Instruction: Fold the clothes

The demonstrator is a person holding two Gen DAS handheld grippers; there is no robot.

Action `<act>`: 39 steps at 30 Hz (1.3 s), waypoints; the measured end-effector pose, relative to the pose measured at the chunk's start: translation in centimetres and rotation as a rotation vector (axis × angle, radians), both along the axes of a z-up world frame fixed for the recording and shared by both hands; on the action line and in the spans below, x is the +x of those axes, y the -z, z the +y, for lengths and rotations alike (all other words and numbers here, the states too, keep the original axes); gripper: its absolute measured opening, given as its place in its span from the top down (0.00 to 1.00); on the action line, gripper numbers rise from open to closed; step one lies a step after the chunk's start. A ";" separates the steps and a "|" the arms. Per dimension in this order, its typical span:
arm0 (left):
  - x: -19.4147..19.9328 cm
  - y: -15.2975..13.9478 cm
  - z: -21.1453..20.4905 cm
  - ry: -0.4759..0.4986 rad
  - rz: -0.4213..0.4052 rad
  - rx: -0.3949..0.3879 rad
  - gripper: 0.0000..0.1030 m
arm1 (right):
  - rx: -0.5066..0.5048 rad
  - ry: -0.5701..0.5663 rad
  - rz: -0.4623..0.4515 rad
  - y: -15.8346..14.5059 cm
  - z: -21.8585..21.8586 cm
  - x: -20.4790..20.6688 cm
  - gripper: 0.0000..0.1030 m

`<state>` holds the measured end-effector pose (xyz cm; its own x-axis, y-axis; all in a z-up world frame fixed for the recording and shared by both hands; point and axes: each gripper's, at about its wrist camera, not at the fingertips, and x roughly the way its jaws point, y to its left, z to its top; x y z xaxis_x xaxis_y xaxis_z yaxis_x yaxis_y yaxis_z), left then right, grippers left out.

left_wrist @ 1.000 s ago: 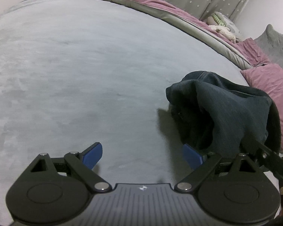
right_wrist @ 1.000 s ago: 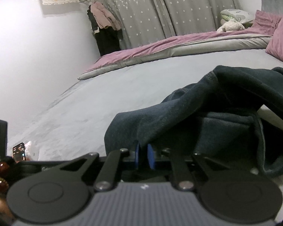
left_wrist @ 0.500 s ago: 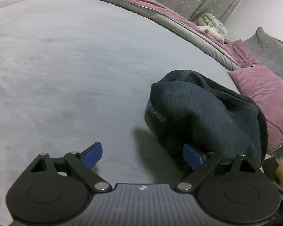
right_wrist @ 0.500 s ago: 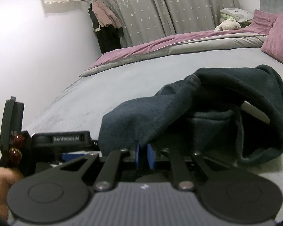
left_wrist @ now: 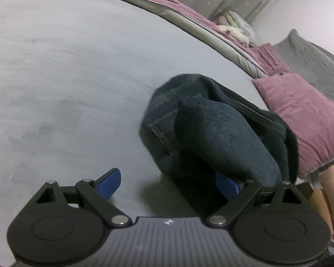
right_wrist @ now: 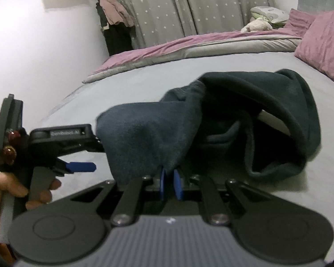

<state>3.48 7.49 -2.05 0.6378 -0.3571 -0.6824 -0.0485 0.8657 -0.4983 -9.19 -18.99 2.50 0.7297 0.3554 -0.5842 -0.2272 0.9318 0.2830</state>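
A dark teal fleece garment (left_wrist: 222, 131) lies bunched on the grey bed (left_wrist: 66, 77). In the right wrist view the garment (right_wrist: 149, 133) rises in a fold toward the camera, and my right gripper (right_wrist: 169, 184) is shut on its near edge. My left gripper (left_wrist: 168, 183) is open just in front of the heap. The cloth drapes over its right pad (left_wrist: 227, 184), and its left pad (left_wrist: 109, 183) hovers over bare sheet. The right wrist view shows a hand (right_wrist: 2, 191) holding the left tool, whose lower blue finger (right_wrist: 81, 166) sits beside the garment's left edge.
A pink pillow (left_wrist: 300, 115) and a grey pillow (left_wrist: 311, 55) lie right of the garment. A pink and grey duvet (right_wrist: 189, 46) runs along the far edge, with a plush toy (right_wrist: 256, 25). Star-print curtains (right_wrist: 189, 6) and hung clothes (right_wrist: 115, 22) stand behind.
The left gripper has come closer to the garment, its right pad now under the cloth. The garment has bunched up more. The right gripper has kept its hold.
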 end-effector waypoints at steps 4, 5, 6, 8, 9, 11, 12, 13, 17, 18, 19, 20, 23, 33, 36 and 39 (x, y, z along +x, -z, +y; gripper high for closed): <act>-0.3 -0.2 -0.8 0.059 0.000 -0.010 0.11 | -0.015 0.038 0.015 0.4 -1.3 0.0 0.90; -0.3 -0.1 -0.9 0.077 0.005 -0.020 0.11 | -0.022 0.049 0.016 0.4 -1.7 0.1 0.90; -0.3 -0.1 -1.1 0.095 0.010 -0.029 0.11 | -0.031 0.061 0.016 0.5 -2.0 0.1 0.90; -0.2 0.2 -1.3 0.150 0.033 -0.073 0.11 | -0.043 0.086 0.025 0.9 -2.6 0.3 0.90; 0.0 0.4 -1.5 0.186 0.050 -0.107 0.11 | -0.047 0.098 0.032 1.0 -2.9 0.4 0.90; 0.2 0.8 -1.9 0.233 0.082 -0.171 0.11 | -0.057 0.124 0.045 1.4 -3.4 0.6 0.90; 0.3 1.0 -2.0 0.247 0.093 -0.198 0.11 | -0.061 0.137 0.052 1.6 -3.7 0.7 0.90; 0.3 1.0 -2.2 0.262 0.098 -0.207 0.11 | -0.064 0.147 0.060 1.7 -3.9 0.8 0.90; 0.4 1.1 -2.9 0.318 0.116 -0.218 0.11 | -0.080 0.178 0.098 1.9 -4.7 1.1 0.93; 0.3 1.1 -3.0 0.330 0.117 -0.205 0.11 | -0.089 0.189 0.109 2.0 -4.9 1.2 0.93; 0.2 1.1 -3.2 0.342 0.117 -0.192 0.11 | -0.095 0.199 0.118 2.1 -5.2 1.3 0.93; 0.1 1.0 -3.2 0.346 0.115 -0.172 0.11 | -0.091 0.204 0.129 2.2 -5.5 1.4 0.93; 0.0 1.0 -3.0 0.346 0.120 -0.119 0.11 | -0.038 0.200 0.165 2.2 -6.4 1.9 0.91; -1.7 -0.5 -0.4 0.321 0.092 -0.033 0.11 | 0.154 0.256 0.069 -1.2 -9.0 3.3 0.32; -1.9 -1.0 0.7 0.289 0.073 -0.029 0.11 | 0.249 0.274 0.060 -1.4 -9.7 4.2 0.31; -2.0 -1.3 1.9 0.250 0.055 -0.037 0.11 | 0.270 0.294 0.038 -1.8 -9.5 5.2 0.31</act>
<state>1.45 9.37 -0.74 0.4892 -0.5243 -0.6970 0.1368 0.8354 -0.5324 -3.97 -28.51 4.27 0.8027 0.2790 -0.5272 0.0539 0.8463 0.5300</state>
